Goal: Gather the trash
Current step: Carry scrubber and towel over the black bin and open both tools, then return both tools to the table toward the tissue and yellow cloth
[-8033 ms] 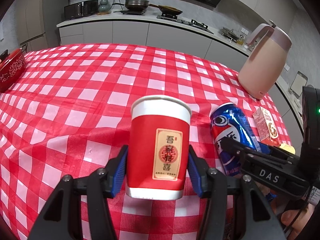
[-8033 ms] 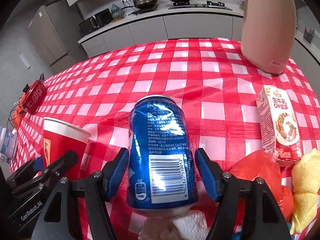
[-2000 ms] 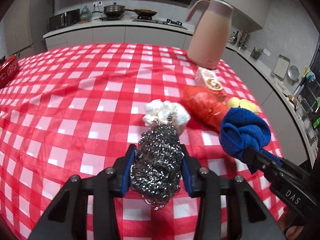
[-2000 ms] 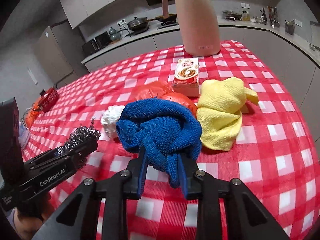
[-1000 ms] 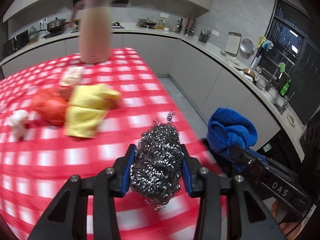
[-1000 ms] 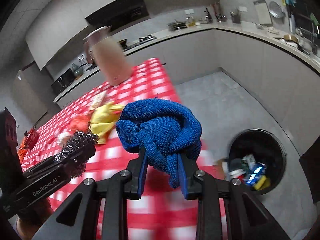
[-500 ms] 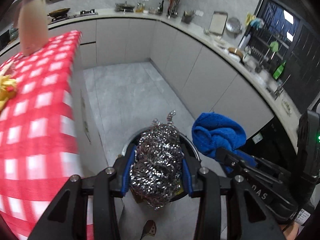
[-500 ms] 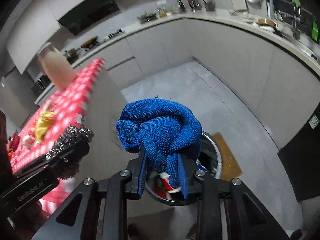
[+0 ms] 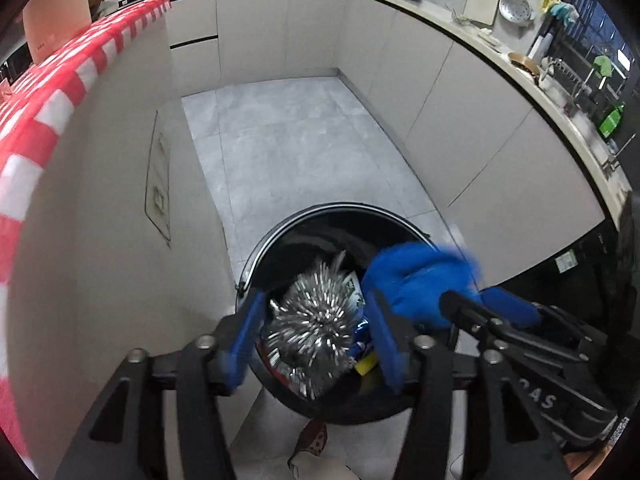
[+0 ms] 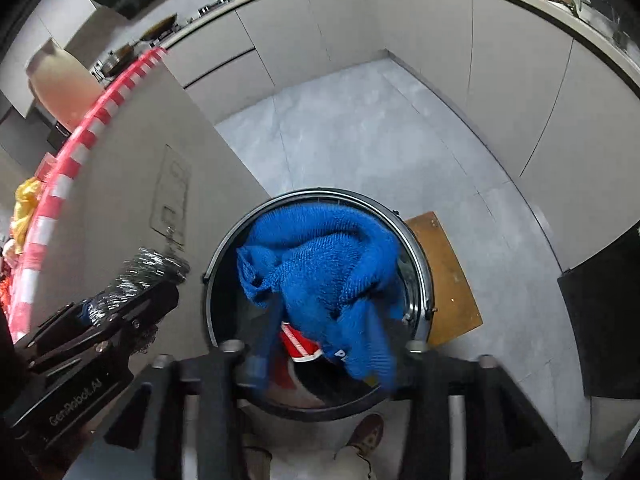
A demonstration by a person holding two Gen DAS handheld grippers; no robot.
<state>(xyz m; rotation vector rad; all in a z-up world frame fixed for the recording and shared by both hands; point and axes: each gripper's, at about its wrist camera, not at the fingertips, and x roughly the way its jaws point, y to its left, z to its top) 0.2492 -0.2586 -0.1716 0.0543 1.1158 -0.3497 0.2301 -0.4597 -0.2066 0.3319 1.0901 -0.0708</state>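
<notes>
My left tongs hang over the black bin, low in the middle of the left view, their blue pads spread wide with the steel scourer blurred between them and no longer pinched. My right tongs are spread too, and the blue cloth droops loose between them over the mouth of the bin in the centre of the right view. A red cup lies inside the bin, below the cloth. The checked tablecloth runs along the left edge, with the yellow cloth on it at far left.
</notes>
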